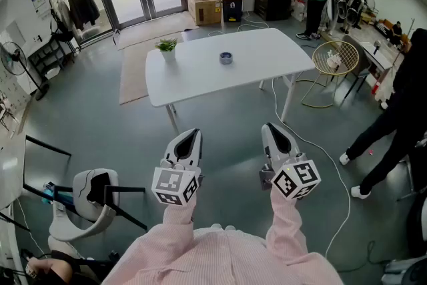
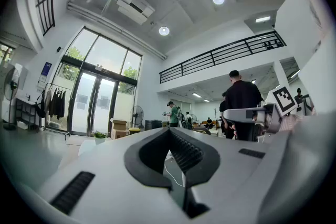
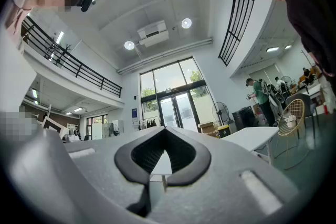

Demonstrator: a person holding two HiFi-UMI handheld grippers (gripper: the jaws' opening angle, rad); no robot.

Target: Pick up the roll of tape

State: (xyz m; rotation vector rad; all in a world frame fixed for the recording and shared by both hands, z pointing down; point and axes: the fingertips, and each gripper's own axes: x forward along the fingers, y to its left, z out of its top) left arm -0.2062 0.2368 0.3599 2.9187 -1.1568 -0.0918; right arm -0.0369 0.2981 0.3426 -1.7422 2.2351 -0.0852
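Note:
The roll of tape (image 1: pixel 226 58) is small, grey-blue and lies flat near the middle of a white table (image 1: pixel 200 80), far ahead of me. My two grippers are held close to my body, well short of the table. The left gripper (image 1: pixel 191 137) points at the table's near edge, and so does the right gripper (image 1: pixel 272 129). In the left gripper view the left gripper (image 2: pixel 169 131) has its tips together with nothing between them. The right gripper (image 3: pixel 164 129) is likewise shut and empty in its own view. No tape shows in either gripper view.
A small potted plant (image 1: pixel 167 48) stands at the table's left end. A wire chair (image 1: pixel 337 58) and a floor cable (image 1: pixel 333 163) lie to the right, where a person in black (image 1: pixel 393 117) stands. A white chair (image 1: pixel 87 200) is at my lower left. Boxes (image 1: pixel 203 0) sit behind.

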